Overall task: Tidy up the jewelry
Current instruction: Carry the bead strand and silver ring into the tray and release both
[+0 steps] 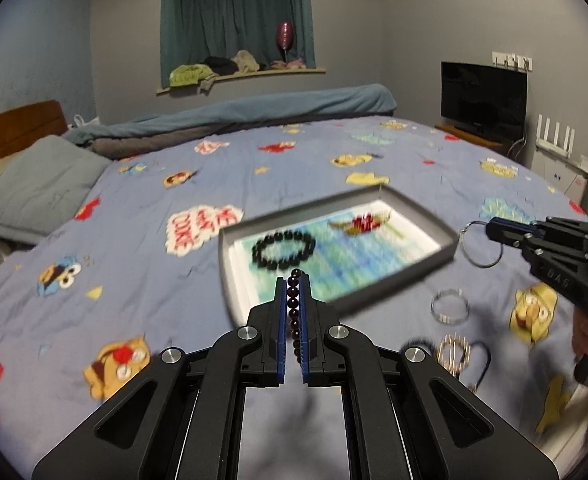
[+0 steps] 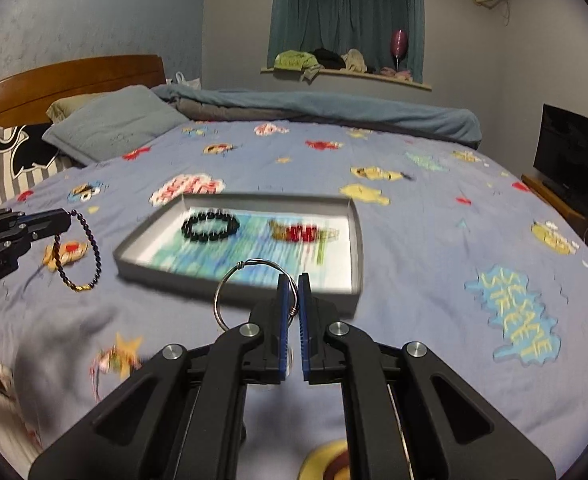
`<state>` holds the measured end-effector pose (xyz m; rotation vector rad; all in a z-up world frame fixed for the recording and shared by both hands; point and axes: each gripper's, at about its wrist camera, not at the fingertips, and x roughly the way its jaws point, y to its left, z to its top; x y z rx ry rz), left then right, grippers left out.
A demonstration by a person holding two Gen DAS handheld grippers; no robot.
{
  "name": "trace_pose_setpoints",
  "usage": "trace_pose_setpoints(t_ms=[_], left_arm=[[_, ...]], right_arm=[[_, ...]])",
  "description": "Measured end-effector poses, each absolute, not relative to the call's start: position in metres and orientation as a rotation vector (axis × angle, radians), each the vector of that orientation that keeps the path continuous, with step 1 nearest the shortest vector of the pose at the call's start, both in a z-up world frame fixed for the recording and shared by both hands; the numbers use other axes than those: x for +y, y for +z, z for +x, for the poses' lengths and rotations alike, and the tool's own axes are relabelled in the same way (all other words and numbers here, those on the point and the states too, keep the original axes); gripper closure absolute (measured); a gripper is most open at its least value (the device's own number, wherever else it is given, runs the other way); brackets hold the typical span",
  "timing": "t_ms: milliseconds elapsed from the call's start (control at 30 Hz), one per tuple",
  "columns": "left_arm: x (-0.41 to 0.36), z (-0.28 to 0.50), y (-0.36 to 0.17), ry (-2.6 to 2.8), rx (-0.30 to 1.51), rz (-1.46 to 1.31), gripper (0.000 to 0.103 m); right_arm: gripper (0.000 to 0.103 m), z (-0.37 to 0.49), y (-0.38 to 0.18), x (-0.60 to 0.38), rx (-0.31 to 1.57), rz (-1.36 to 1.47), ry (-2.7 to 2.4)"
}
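A shallow grey tray [image 1: 421, 210] [image 2: 355, 236] lies on the bed, holding a black bead bracelet [image 1: 284, 248] [image 2: 210, 225] and a red and gold piece [image 1: 361, 222] [image 2: 301, 233]. My left gripper [image 1: 293, 280] is shut on a dark bead bracelet [image 1: 294, 312], which hangs as a loop in the right wrist view [image 2: 78, 254], left of the tray. My right gripper [image 2: 293, 280] is shut on a silver wire bangle [image 2: 230, 292] near the tray's front edge; it also shows in the left wrist view [image 1: 479, 244], right of the tray.
On the cartoon bedsheet [image 1: 134, 264] right of my left gripper lie a silver bangle [image 1: 449, 306], a gold bracelet [image 1: 453, 352] and dark cords [image 1: 481, 364]. Pillows [image 2: 110, 128] and a rolled duvet [image 2: 313, 106] lie at the far side; a TV [image 1: 483, 98] stands right.
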<state>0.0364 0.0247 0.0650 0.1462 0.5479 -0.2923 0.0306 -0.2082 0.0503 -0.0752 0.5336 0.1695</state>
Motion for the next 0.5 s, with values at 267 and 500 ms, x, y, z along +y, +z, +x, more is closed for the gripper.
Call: trace_pose_setpoints(t_ms=[267, 500], left_arm=[[0.008, 0.081, 0.069, -0.308, 0.556, 0.117, 0.097], [0.004, 0.115, 0.053, -0.320, 0.596, 0.083, 0.097]], right_arm=[[0.098, 0.083, 0.058, -0.194, 0.525, -0.062, 0.139], [0.098, 0.119, 0.041, -0.192, 0.557, -0.051, 0.113]])
